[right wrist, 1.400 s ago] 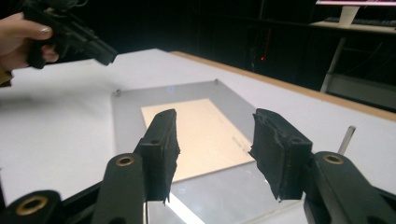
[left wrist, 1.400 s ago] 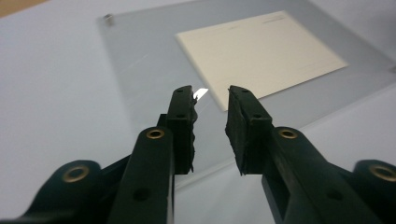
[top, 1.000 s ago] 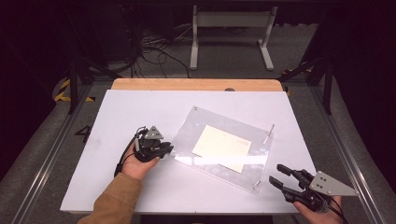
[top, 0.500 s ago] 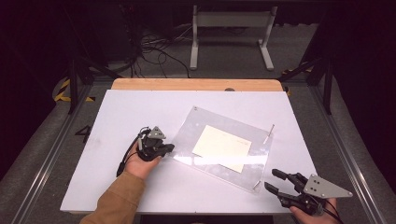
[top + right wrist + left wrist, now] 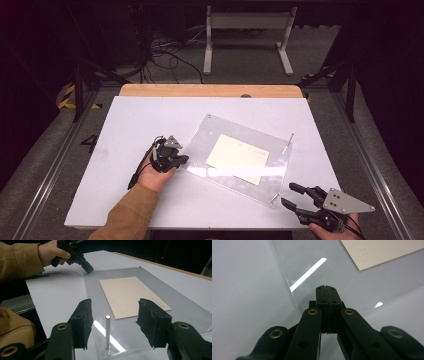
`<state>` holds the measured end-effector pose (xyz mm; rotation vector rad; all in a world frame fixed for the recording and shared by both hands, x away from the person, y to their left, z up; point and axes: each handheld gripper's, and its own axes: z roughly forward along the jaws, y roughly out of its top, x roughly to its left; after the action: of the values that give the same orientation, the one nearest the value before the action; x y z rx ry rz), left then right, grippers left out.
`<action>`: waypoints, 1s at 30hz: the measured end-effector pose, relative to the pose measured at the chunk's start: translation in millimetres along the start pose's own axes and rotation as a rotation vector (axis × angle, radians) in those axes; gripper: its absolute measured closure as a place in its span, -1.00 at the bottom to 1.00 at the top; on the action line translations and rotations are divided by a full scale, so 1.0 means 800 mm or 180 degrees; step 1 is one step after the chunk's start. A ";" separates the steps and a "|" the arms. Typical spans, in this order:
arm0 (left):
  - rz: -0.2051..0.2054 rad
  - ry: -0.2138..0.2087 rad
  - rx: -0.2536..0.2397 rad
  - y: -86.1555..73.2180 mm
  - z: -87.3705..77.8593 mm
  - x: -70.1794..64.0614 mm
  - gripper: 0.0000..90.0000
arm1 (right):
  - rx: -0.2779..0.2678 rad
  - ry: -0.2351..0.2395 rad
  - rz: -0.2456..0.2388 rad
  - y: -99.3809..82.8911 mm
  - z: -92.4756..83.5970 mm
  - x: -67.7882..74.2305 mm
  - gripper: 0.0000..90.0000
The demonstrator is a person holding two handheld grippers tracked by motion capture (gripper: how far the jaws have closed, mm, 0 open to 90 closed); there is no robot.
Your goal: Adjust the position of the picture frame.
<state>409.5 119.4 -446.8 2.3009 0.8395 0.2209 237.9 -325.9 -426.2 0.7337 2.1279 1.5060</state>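
clear acrylic plate (image 5: 240,152) lies flat mid-table, cream card (image 5: 239,158) under it. left gripper (image 5: 181,160), jaws together, presses the plate's near-left edge — probably steadying it. right gripper (image 5: 113,323), jaws apart, brackets the plate's near-corner metal pin (image 5: 107,332) — not touching.

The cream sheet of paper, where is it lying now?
In the high view the cream sheet of paper lies at the middle of the clear acrylic plate, right of the left gripper and beyond the right gripper.
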 end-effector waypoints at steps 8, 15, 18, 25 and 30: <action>-0.0039 0.0160 -0.0049 -0.003 -0.004 0.003 0.98 | -0.0031 0.0039 0.0003 0.000 0.001 0.000 -0.06; -0.0095 0.0151 0.0110 0.001 -0.005 0.000 0.76 | -0.0065 0.0047 0.0011 -0.001 0.001 0.000 -0.09; -0.0136 0.0083 0.0119 0.002 -0.005 0.003 0.84 | -0.0082 0.0057 0.0015 0.000 0.001 0.000 -0.09; 0.0075 0.0227 0.0220 0.006 -0.005 -0.006 0.87 | -0.0081 0.0061 0.0011 0.000 0.002 0.000 -0.09; 0.0113 0.0142 0.0291 0.001 -0.011 -0.014 0.88 | -0.0073 0.0053 0.0019 -0.001 0.001 -0.001 -0.09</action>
<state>398.0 116.9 -438.9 2.4055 0.8475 0.2553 238.8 -326.0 -427.4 0.7224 2.1188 1.5423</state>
